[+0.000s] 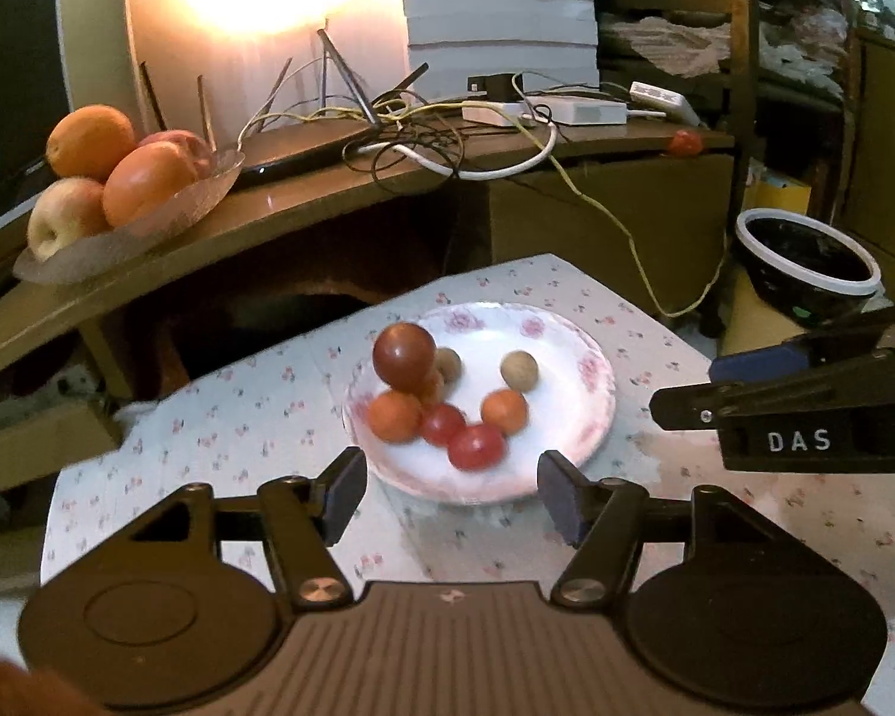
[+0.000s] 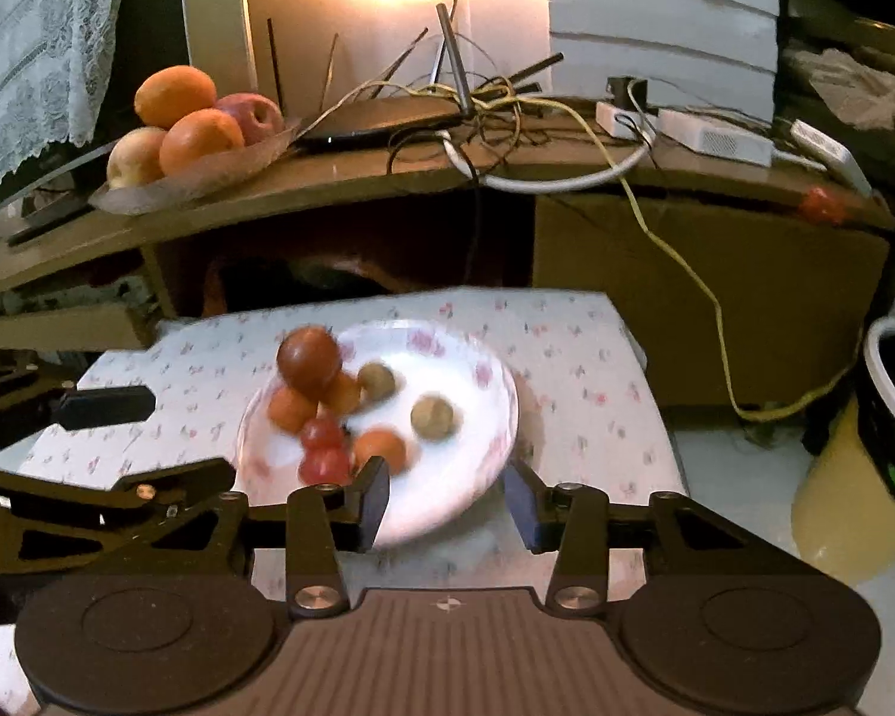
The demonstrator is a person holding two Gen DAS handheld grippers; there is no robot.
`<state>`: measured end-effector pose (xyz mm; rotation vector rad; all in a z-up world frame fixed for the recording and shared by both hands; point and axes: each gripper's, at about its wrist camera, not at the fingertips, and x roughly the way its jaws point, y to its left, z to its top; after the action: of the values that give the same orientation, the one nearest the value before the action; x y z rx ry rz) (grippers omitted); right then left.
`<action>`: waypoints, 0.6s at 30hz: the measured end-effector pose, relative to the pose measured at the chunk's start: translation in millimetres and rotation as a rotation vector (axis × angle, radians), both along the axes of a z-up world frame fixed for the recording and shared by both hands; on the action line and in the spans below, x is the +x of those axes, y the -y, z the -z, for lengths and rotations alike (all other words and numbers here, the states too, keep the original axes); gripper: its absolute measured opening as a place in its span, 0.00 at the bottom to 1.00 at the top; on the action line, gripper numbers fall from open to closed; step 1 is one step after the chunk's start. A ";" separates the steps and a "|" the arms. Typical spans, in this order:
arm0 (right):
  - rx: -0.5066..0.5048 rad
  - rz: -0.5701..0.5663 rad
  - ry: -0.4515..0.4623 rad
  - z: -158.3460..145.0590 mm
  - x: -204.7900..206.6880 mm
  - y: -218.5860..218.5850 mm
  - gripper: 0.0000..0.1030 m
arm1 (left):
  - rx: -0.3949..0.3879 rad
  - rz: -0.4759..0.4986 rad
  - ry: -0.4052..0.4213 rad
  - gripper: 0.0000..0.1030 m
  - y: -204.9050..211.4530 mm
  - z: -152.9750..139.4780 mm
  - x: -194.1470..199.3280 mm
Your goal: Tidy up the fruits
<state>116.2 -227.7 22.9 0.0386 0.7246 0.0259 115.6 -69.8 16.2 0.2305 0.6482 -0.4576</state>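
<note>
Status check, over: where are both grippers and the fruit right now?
Left gripper open, empty, short of the plate. Right gripper open, empty, at its near rim. Small fruits piled on plate. Nothing blocking.

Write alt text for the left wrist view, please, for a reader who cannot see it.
The open left gripper hovers before a floral plate of small red, orange and brown fruits on a flowered tablecloth. The right gripper enters at right; a glass dish of oranges and apples sits on the desk behind.

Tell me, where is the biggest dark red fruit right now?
In both views the dark red fruit sits on the small orange fruits at the plate's left side.
</note>
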 end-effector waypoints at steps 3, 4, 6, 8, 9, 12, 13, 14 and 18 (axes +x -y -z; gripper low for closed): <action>0.019 0.017 0.000 -3.0 -17.5 1.3 0.42 | 0.000 -0.029 -0.014 0.67 -3.3 0.9 -15.0; 0.022 0.021 0.005 -4.3 -22.5 1.5 0.42 | 0.003 -0.040 -0.018 0.67 -4.7 1.7 -19.4; 0.034 0.030 0.012 -7.3 -31.7 1.7 0.42 | 0.007 -0.060 -0.024 0.67 -7.5 2.7 -27.5; 0.041 0.030 0.016 -8.6 -39.9 0.3 0.42 | 0.008 -0.073 -0.026 0.67 -8.9 3.3 -34.5; 0.039 0.027 0.017 -8.8 -44.7 -1.3 0.42 | 0.008 -0.077 -0.025 0.68 -9.5 3.4 -37.2; 0.040 0.025 0.012 -7.6 -56.2 -4.3 0.42 | 0.011 -0.088 -0.012 0.75 -8.6 1.9 -46.7; 0.039 0.025 0.012 -7.0 -60.1 -5.1 0.42 | 0.013 -0.087 -0.005 0.76 -8.2 1.0 -50.5; 0.037 0.024 0.010 -6.6 -63.3 -6.2 0.42 | 0.014 -0.085 0.001 0.78 -8.1 0.2 -53.8; 0.035 0.029 0.007 -6.4 -76.3 -8.0 0.42 | 0.018 -0.086 0.025 0.83 -8.0 -3.9 -65.3</action>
<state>39.8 -219.7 29.2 0.0827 0.7163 0.0107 50.2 -61.8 20.1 0.2242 0.6353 -0.3655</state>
